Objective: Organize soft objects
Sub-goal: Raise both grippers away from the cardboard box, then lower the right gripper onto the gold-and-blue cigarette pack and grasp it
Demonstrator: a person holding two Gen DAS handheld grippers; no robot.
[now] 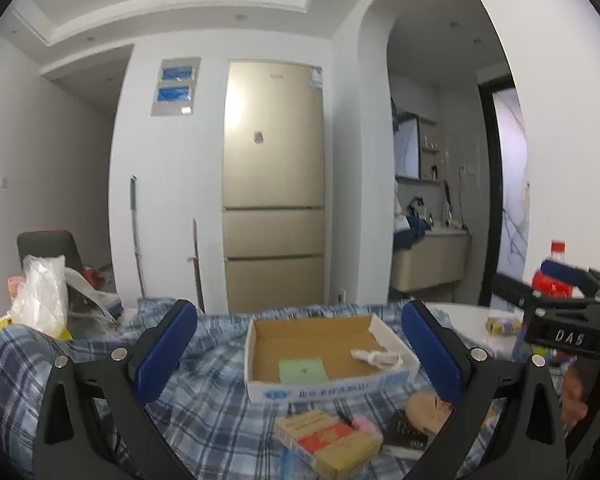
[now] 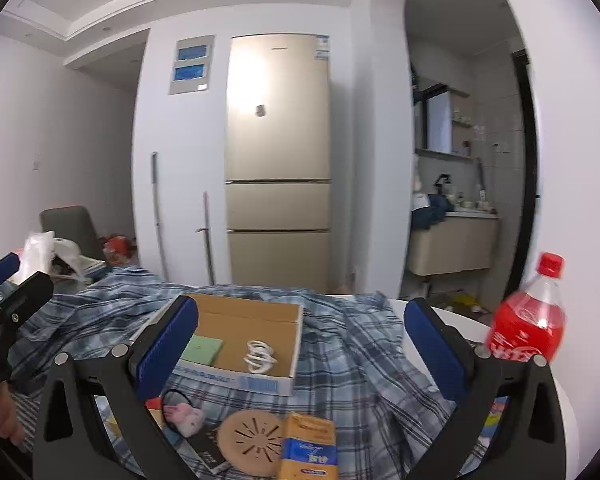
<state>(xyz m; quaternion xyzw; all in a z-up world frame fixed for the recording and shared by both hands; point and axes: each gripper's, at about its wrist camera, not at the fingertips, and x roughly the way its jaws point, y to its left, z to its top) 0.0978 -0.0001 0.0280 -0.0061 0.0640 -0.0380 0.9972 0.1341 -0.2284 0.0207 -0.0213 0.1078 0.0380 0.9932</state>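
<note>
A shallow cardboard box (image 1: 260, 336) (image 2: 296, 344) sits on a blue plaid cloth (image 1: 212, 364) (image 2: 360, 360). It holds a green pad (image 1: 302, 370) (image 2: 202, 350) and a coiled white cable (image 1: 376, 357) (image 2: 260, 357). A small pink plush (image 2: 184, 418) (image 1: 366, 426) lies in front of the box, beside a round tan disc (image 2: 256, 436) (image 1: 424, 410). My left gripper (image 1: 300, 356) is open and empty above the cloth before the box. My right gripper (image 2: 300, 352) is open and empty, also in the left wrist view (image 1: 556, 292).
An orange and yellow carton (image 1: 328, 442) and a blue and yellow carton (image 2: 308, 448) lie near the front edge. A red soda bottle (image 2: 528, 320) stands at the right on the white table (image 2: 480, 328). Plastic bags (image 1: 44, 296) sit at the left. A fridge (image 1: 274, 184) stands behind.
</note>
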